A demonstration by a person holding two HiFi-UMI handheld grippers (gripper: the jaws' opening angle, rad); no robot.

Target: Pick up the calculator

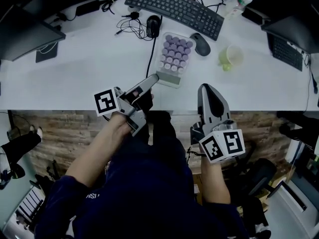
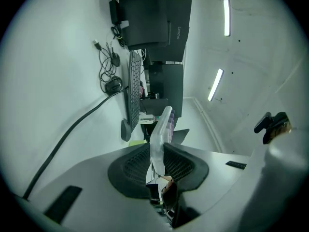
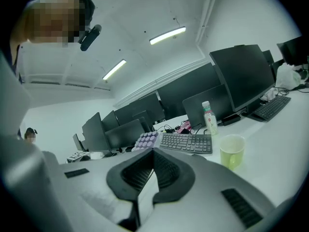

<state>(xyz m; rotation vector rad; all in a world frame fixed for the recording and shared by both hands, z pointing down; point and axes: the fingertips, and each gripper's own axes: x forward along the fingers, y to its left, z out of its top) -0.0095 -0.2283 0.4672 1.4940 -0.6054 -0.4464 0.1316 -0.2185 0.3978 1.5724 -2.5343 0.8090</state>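
- The left gripper (image 1: 153, 78) is clamped on the near edge of the calculator (image 1: 174, 56), whose long axis points toward the keyboard (image 1: 174, 4).
- The right gripper (image 1: 207, 88) is closed, empty, and farther from the keyboard.

Keyboard (image 1: 174, 5), mouse (image 1: 200, 44), green mug (image 1: 232, 56) and seemingly a bottle (image 1: 239, 5) rest on the desk (image 1: 75, 73).

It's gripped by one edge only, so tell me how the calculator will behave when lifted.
The calculator looks rigid: it sticks straight out of the left gripper without sagging. Held at one end, it may pivot or slip. Its smooth pale casing probably offers little friction.
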